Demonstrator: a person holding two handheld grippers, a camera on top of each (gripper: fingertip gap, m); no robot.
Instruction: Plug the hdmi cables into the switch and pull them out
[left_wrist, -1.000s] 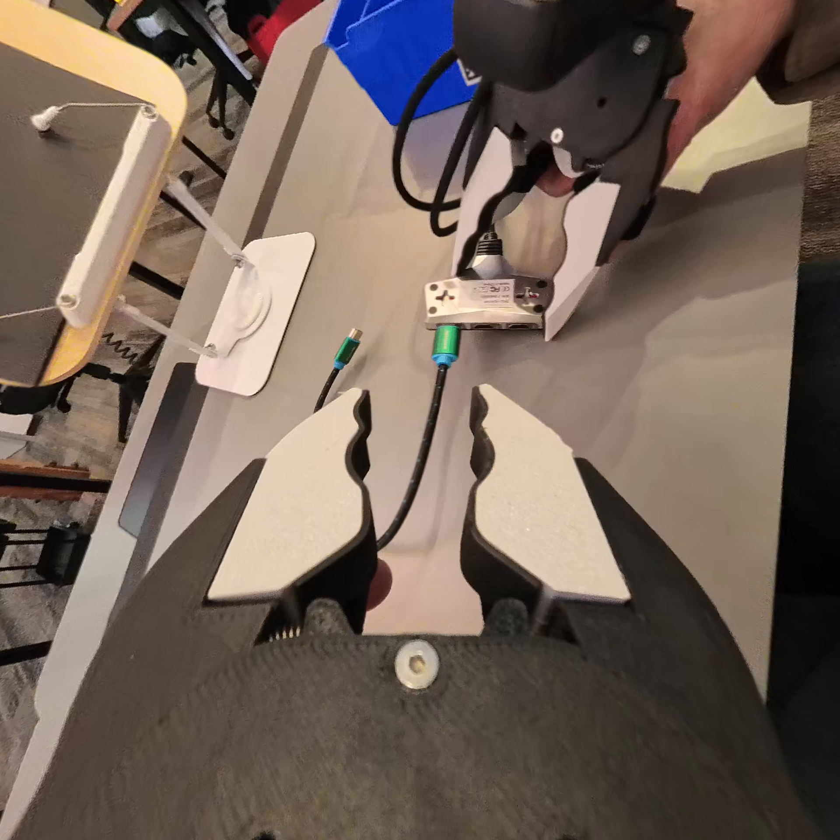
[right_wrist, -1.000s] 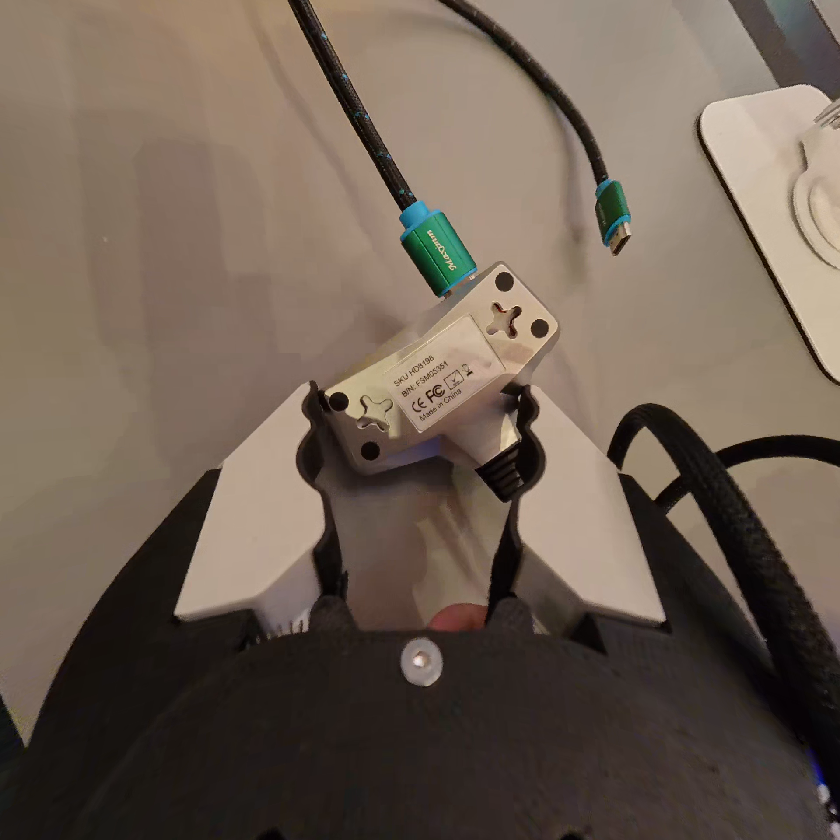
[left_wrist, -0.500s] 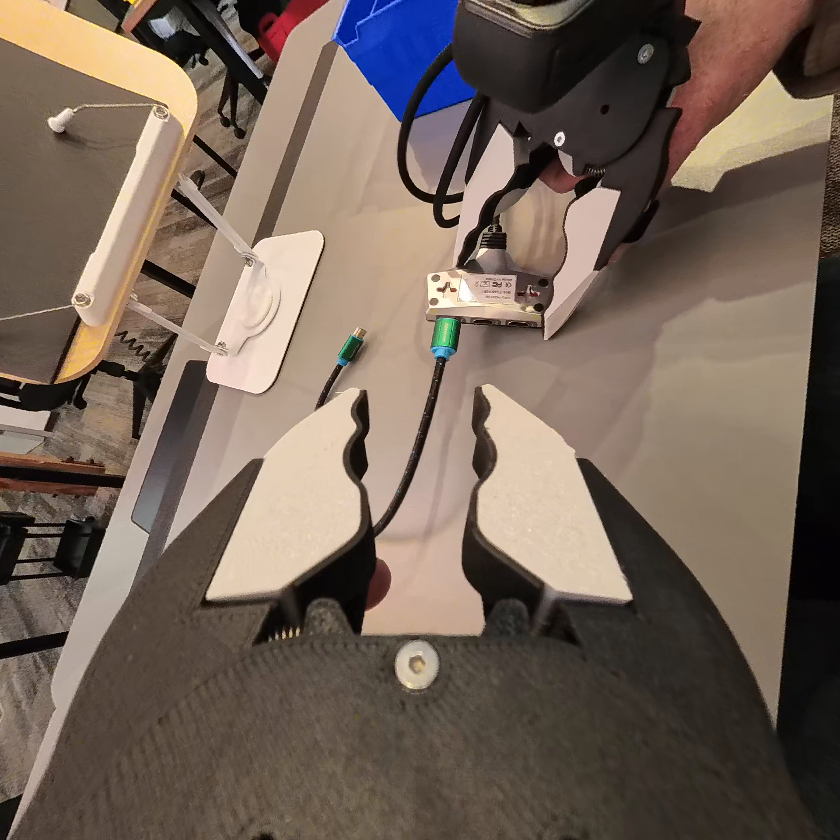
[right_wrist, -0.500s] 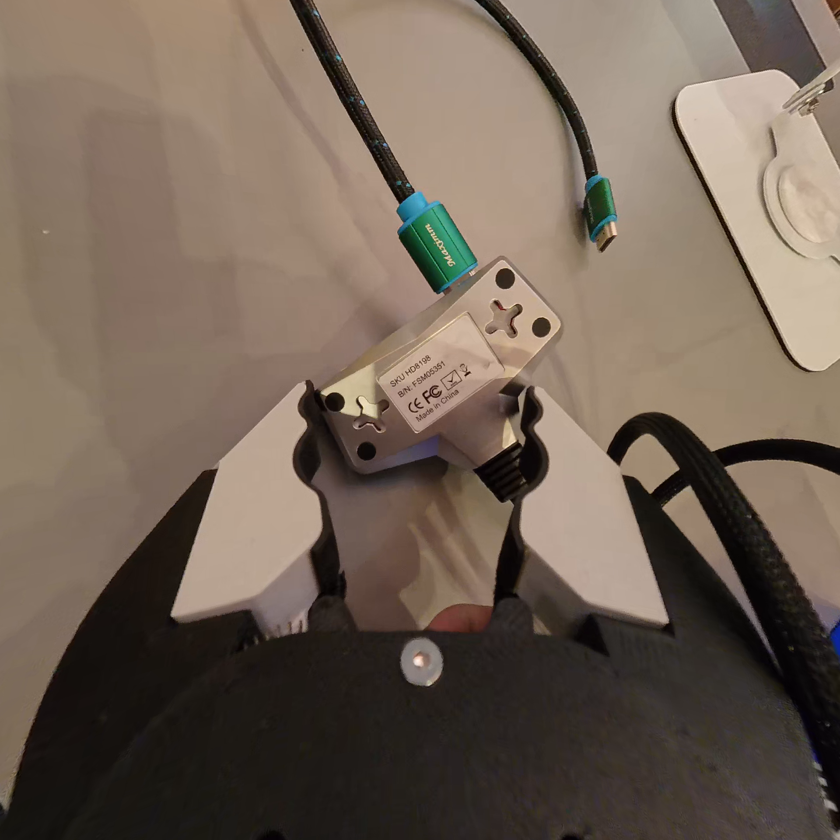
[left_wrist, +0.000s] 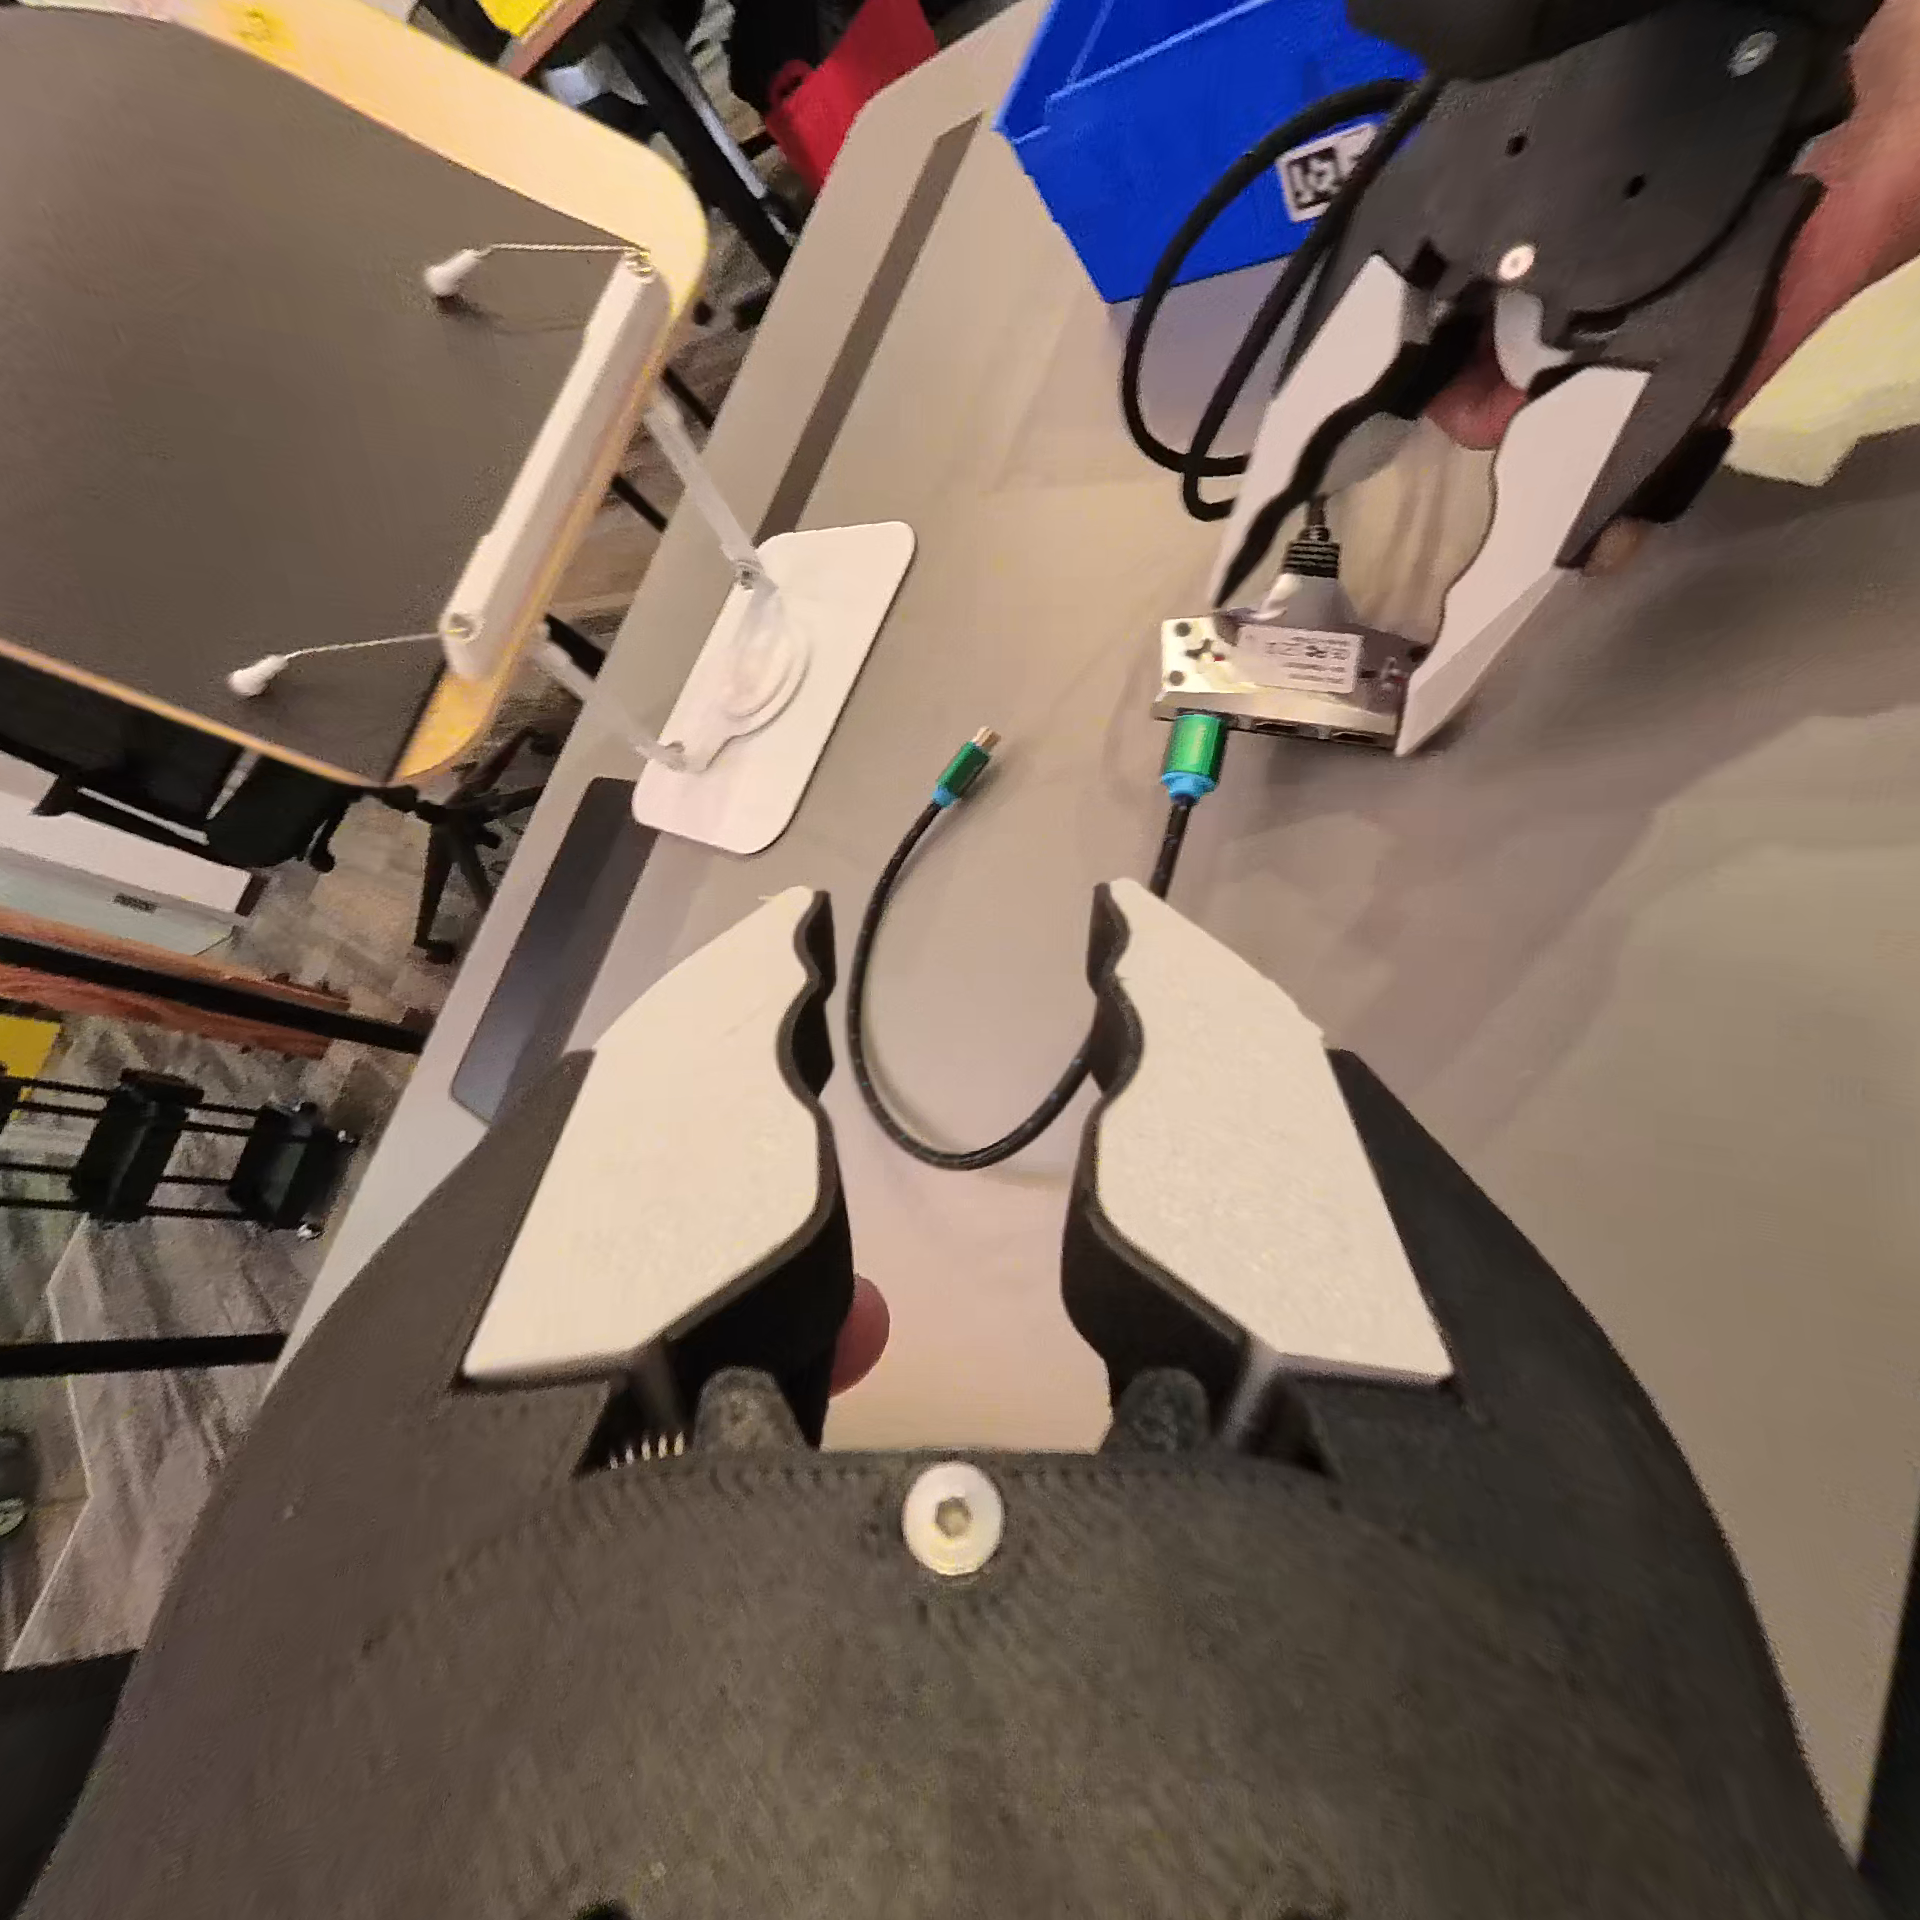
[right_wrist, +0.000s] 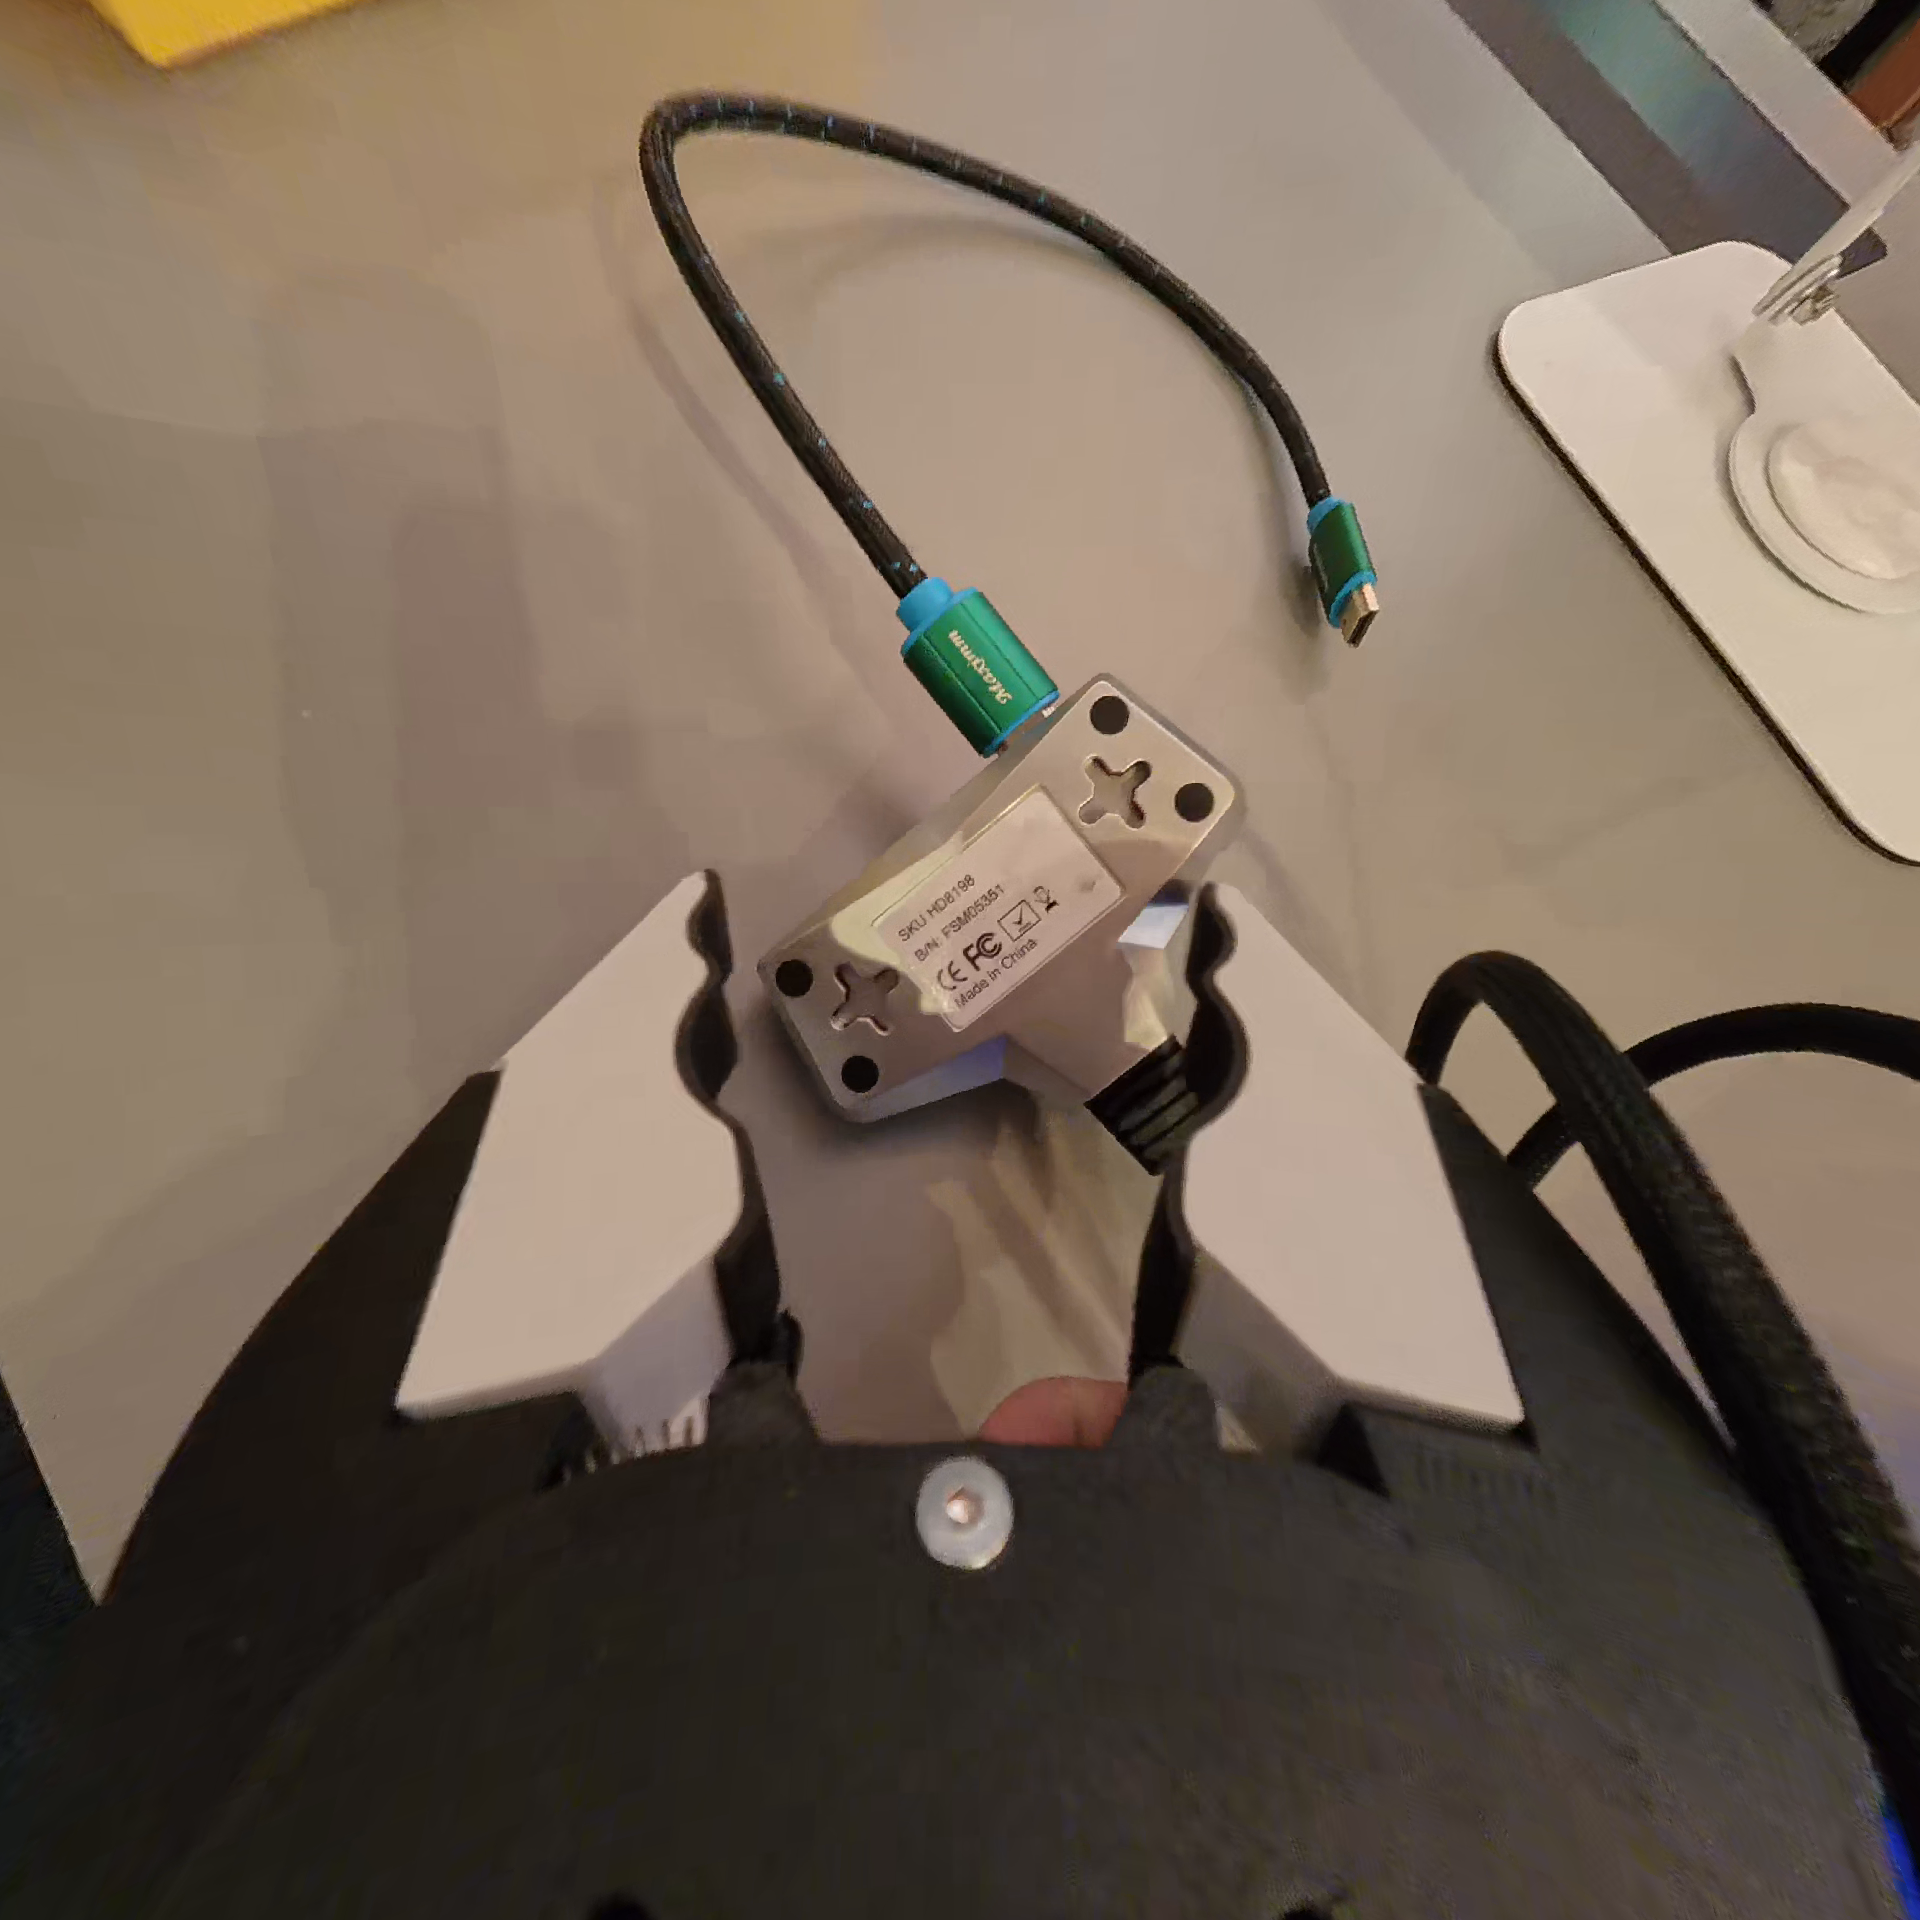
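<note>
A silver HDMI switch lies label side up on the grey table. A short black braided cable has its large green plug in one of the switch's ports. Its small green plug lies free on the table. My right gripper is open and straddles the switch. Its right finger touches the switch's own cable boot, and a small gap shows at the left finger. My left gripper is open and empty, above the cable's loop. The switch and the right gripper lie ahead of it.
A white stand base sits near the table's left edge, beside the free plug. A blue bin stands at the back. The switch's thick black cable coils at the right. Another table with a wooden rim stands left. My right fingertips sit around 20 centimeters from my left ones.
My left gripper has drawn back from the switch, so the cable's whole loop now shows. My right gripper has pulled back a little; the switch now sits slightly clear of its left finger.
</note>
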